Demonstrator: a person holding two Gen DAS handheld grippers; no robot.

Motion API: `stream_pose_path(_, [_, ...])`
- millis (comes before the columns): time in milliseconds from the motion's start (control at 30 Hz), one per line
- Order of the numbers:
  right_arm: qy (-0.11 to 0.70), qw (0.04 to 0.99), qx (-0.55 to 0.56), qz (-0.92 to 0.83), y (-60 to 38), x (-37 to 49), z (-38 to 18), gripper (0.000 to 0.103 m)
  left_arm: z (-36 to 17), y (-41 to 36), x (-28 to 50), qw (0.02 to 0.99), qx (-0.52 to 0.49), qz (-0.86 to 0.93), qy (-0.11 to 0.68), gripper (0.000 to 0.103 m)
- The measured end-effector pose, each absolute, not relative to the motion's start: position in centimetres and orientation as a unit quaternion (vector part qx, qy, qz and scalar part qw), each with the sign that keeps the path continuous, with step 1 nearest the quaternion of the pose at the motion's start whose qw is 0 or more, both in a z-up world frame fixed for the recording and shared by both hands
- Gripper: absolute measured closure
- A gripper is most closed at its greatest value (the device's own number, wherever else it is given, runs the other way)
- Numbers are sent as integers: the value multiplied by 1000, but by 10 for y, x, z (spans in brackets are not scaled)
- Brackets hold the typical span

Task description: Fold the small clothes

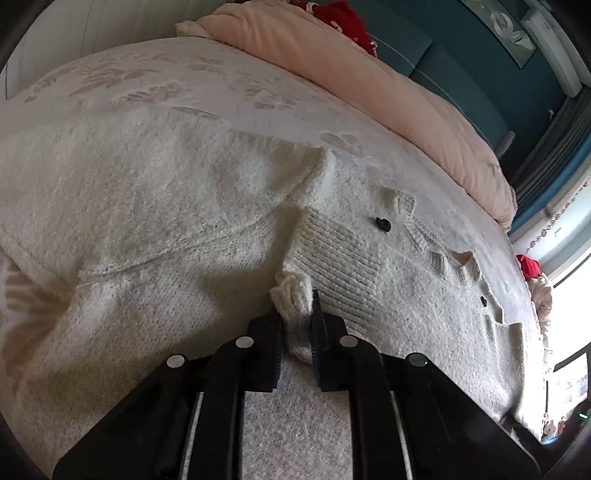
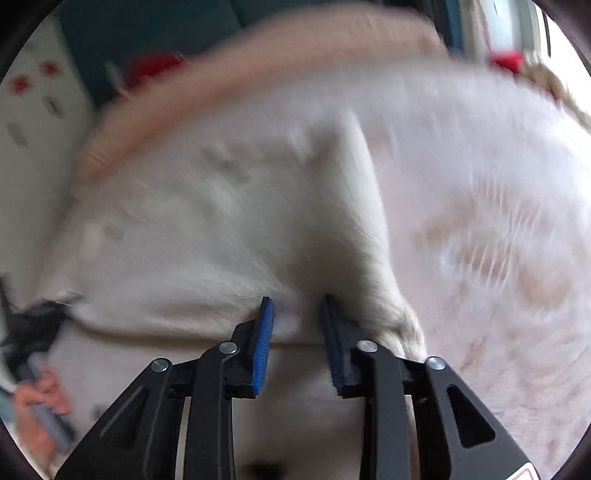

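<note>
A cream knitted sweater [image 1: 177, 206] lies spread on the bed, with a ribbed cuff [image 1: 340, 266], dark buttons [image 1: 383, 223] and a ribbed collar [image 1: 454, 264]. My left gripper [image 1: 297, 325] is shut on the end of the sleeve by the ribbed cuff, held over the sweater's body. In the right wrist view the picture is motion-blurred. My right gripper [image 2: 297, 321] has its jaws a little apart with a fold of the cream sweater [image 2: 229, 229] between them.
A white bedcover with a pale floral pattern [image 1: 155, 85] lies under the sweater. A pink duvet [image 1: 388, 92] runs along the far side, with red cloth [image 1: 343, 18] behind it. A teal headboard [image 1: 461, 74] and a bright window [image 1: 569, 306] are at the right.
</note>
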State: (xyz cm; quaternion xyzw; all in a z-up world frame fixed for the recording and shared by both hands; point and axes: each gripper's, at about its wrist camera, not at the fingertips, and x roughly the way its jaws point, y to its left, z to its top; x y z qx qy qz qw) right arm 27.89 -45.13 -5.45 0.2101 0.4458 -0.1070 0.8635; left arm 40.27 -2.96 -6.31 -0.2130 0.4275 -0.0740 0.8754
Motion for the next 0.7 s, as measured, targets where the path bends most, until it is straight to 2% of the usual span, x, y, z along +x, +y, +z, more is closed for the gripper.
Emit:
stream_pose_path(133, [381,898,197,-96,-434,268,-13,75,-71,-15,395,877,-229,-103,411,88])
stream_pose_path(167, [378,904,174,-101,-429,269,-12,62,-74,-15,397,873,-240,-107,410,88])
stream_pose_path(200, [395,900,149,-111,-425,276,-19,56,-76,-13,397,871,-249,-110,408,88])
stream_pose_path(233, [438,881,124,-128,-426,288,-41,58,-77,-13,398,872,-251,-112,406,88])
stream_pose_path(267, [450,875,127,-128,-430,291,-50,58,-76,-14,397,873,-248,-111,404,88])
stream_pose_path(400, [382,901,147,-141,-424,283,-19,57,-75,-17,395,878,-240,-109,400,88])
stream_pose_path(433, [383,900,143,-151,-418,282,-24,54,-75,-17,395,877,-243,-111,399,88])
stream_pose_path(467, [418,882,147,-160,-418,288,-43,53,-75,-16,395,876,-248,-113,398,88])
stream_pose_path(533, [399,889,150,-165,-417,283,-50,53,-73,-9,392,866,-271,-116,403,85])
stream_pose_path(567, [400,890,141,-167,-414,285,-48,51,-68,-1,387,860,-286,-117,406,82])
stream_pose_path(633, [401,890,134,-169,-409,287,-50,50,-56,27,371,862,-305,-96,393,51])
stream_pose_path(667, [400,891,133,-169,-409,288,-50,50,-48,49,360,867,-320,-80,374,43])
stream_pose_path(700, [399,891,134,-169,-409,291,-51,50,-41,74,349,872,-337,-64,350,26])
